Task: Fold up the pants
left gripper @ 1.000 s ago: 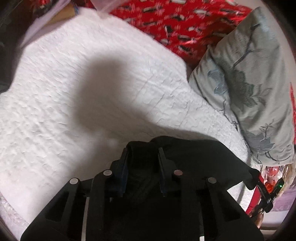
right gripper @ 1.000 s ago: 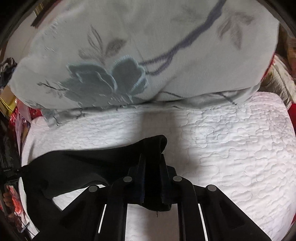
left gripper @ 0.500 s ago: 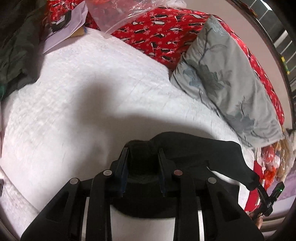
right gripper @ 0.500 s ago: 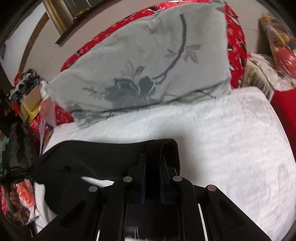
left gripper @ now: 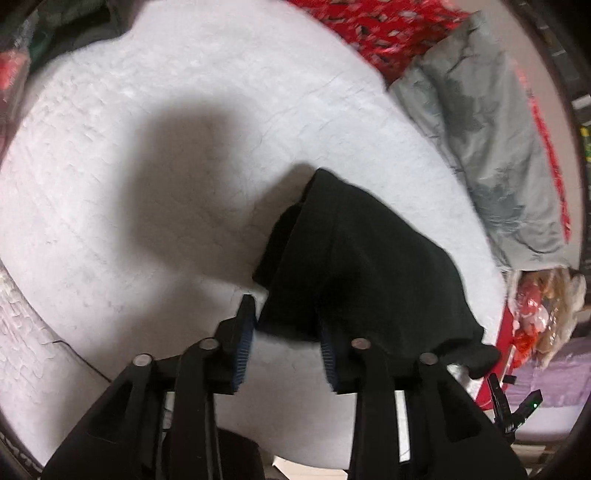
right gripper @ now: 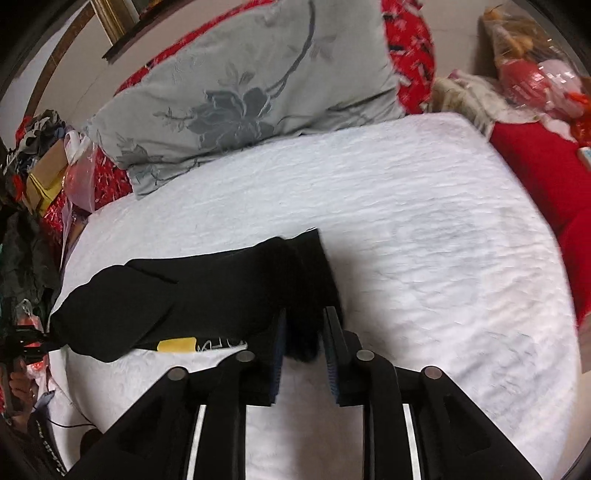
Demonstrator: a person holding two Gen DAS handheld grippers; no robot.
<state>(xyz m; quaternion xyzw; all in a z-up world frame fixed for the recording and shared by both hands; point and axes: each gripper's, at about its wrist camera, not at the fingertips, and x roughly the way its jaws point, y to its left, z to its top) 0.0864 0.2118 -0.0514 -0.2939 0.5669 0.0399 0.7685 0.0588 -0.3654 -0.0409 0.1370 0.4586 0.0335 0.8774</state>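
My left gripper (left gripper: 286, 325): jaws apart, blue pads showing, nothing clamped. Black pants (left gripper: 354, 266) lie on the white quilted bedspread (left gripper: 147, 166), bundle running from just ahead of my fingertips out toward 1 o'clock. Near hem edge sits between the two fingers, right finger (left gripper: 327, 347) overlapping the fabric edge; can't tell if it touches. Left finger (left gripper: 243, 332) sits over bare quilt, just beside the cloth. Folded corner of pants points at 12 o'clock, a lower layer peeking out on the 11 o'clock side.

My right gripper (right gripper: 304, 328): jaws parted, a dark tuft of the pants (right gripper: 207, 295) sitting in the gap at the tips; grip contact unclear, looks loose. From this wrist the pants stretch from 12 o'clock away to 9 o'clock, layered, square corner up at 12. Yellow patch (right gripper: 176, 345) with white print shows at the near edge, around 10 o'clock of the tips.

Grey floral pillow (right gripper: 243, 92) at 12 o'clock far side, well apart from pants; same pillow (left gripper: 491, 147) at 2 o'clock in left wrist view. Red patterned fabric (left gripper: 373, 29) behind it. Other gripper's dark tips (left gripper: 513, 410) at 4 o'clock, blurry.
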